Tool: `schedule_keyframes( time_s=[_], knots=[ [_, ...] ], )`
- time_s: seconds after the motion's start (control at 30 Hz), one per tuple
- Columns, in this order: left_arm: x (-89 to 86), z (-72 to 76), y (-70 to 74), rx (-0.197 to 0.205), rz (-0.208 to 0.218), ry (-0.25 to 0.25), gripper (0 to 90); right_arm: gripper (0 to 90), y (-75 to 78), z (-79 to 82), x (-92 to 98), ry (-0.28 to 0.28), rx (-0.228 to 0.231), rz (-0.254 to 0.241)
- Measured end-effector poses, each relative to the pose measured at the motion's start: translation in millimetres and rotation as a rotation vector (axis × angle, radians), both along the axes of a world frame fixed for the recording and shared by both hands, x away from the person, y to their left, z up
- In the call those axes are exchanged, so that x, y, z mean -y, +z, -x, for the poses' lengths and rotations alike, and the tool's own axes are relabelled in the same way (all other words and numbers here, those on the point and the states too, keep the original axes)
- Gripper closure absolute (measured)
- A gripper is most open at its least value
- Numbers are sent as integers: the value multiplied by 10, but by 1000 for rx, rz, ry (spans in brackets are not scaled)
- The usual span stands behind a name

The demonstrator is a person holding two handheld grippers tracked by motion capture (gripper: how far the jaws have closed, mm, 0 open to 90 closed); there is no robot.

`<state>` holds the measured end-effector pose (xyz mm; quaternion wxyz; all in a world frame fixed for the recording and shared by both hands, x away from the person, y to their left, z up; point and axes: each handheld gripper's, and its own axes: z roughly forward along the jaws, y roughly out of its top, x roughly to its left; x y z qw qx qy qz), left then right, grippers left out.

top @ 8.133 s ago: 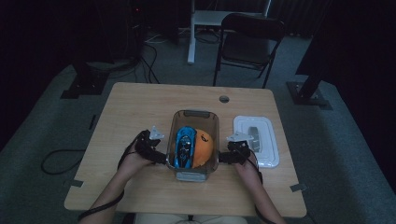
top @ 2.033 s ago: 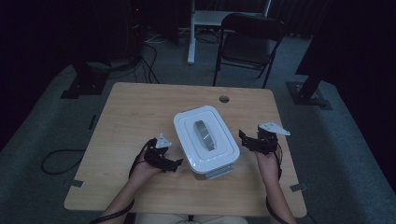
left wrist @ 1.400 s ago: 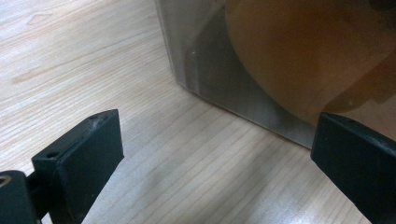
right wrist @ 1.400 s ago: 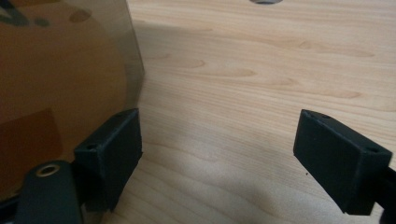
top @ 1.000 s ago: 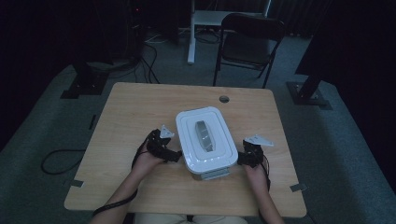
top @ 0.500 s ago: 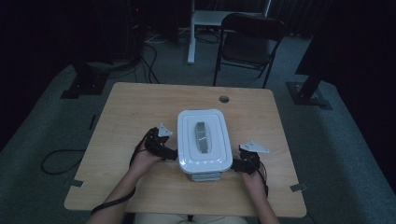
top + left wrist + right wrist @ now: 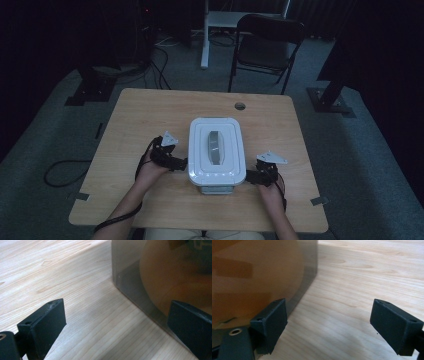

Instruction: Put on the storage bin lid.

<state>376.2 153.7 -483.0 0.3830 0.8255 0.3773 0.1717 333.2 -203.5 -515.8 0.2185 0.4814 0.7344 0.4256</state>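
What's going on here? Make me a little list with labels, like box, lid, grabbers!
box: clear container on the wooden table
lid: white lid on top, grey handle
inside: something orange behind the wall
left gripper: open, at the box's left side
right gripper: open, jaws have just opened wider, nothing between them, at the box's right side

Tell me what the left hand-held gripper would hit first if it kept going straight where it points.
Likely the clear container: the left hand-held gripper points at its lower corner, one jaw already beside its wall, bare table off to the side.
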Motion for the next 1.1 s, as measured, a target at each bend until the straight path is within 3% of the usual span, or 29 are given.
schedule_keyframes(
  time_s=[0.13, 0.63, 1.1],
  knots=[
    [-80, 37, 24, 24, 47, 21, 30, 139, 29, -52, 91, -11, 20, -13],
    [-84, 88, 41, 39, 27, 13, 30, 139, 75, -137, 165, -32, 41, -11],
    [-229, 155, 36, 39, 22, 26, 30, 139, 97, -150, 183, -46, 51, -8]
  ],
)
